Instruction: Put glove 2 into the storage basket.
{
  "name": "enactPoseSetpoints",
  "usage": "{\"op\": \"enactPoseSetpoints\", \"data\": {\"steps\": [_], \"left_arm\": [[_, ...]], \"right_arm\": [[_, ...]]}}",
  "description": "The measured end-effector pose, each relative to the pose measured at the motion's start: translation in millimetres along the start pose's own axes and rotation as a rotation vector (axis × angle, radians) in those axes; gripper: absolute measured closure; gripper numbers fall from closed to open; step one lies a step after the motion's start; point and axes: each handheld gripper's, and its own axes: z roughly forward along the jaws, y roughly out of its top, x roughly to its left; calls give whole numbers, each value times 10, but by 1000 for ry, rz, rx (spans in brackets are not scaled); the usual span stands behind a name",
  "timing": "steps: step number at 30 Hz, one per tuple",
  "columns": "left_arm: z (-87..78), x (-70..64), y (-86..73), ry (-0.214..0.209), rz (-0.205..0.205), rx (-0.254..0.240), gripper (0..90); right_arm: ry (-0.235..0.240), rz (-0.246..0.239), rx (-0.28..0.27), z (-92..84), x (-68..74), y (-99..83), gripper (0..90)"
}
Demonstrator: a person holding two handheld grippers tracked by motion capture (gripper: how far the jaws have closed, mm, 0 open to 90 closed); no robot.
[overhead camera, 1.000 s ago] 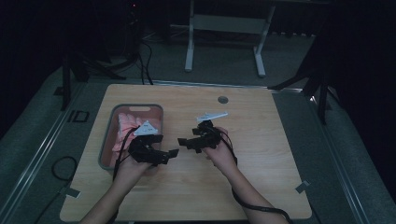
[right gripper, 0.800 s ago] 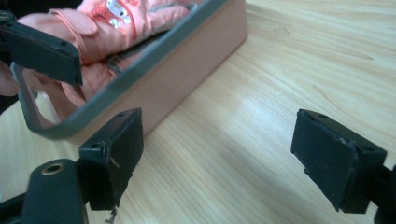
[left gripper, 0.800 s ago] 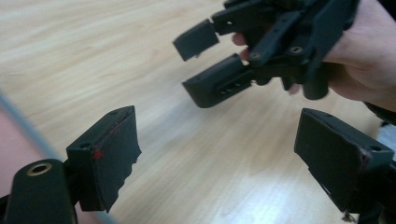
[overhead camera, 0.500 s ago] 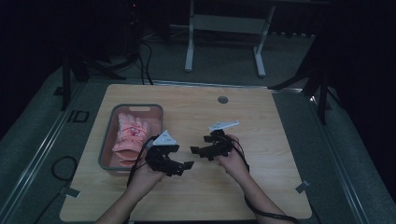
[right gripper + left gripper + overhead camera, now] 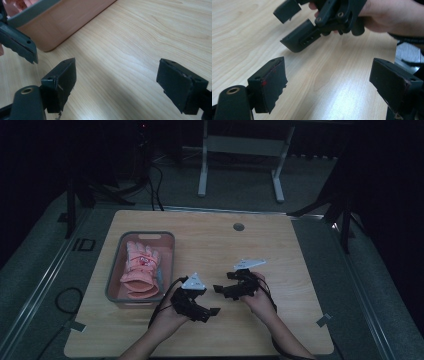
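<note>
Both grippers [image 5: 212, 310] [image 5: 222, 289] moved nearer, fingers [image 5: 268, 83] apart, holding nothing.

We note a pale wood-grain table [image 5: 210, 245] with light streaks running along the grain. The tray [image 5: 112, 280] has a grey rim and a pinkish-brown wall. The gloves [image 5: 139, 267] in it are salmon pink with a small white and red motif. Both the left gripper [image 5: 328, 85] and the right gripper [image 5: 116, 80] are matt black; the left one carries a red smear on one pad [image 5: 272, 77]. Each bears a light grey plate [image 5: 193, 282].
</note>
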Motion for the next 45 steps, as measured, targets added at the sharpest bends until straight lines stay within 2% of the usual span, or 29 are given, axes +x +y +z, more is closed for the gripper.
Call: {"op": "enactPoseSetpoints", "data": {"steps": [13,17,20,23,32,41,43,45], "left_arm": [[271,-110,-102,-58,46,44,141],[333,-133,-142,-81,60,33,141],[377,-150,-175,-75,77,39,141],[411,-149,-211,-91,68,47,141],[480,-141,-300,-102,54,39,141],[500,-141,-362,-110,77,12,141],[511,-143,-371,-88,96,19,141],[510,-140,-375,-92,95,18,141]], "right_arm": [[-6,-2,-4,-108,-104,-343,152],[-9,-16,6,-122,-107,-411,147],[-9,-20,5,-142,-107,-455,147],[-10,-30,10,-164,-109,-496,143],[-7,-36,4,-257,-107,-622,142],[-23,-56,-21,-367,-106,-713,144],[-21,-50,-24,-376,-122,-718,143],[-28,-41,-39,-394,-139,-715,144]]}}
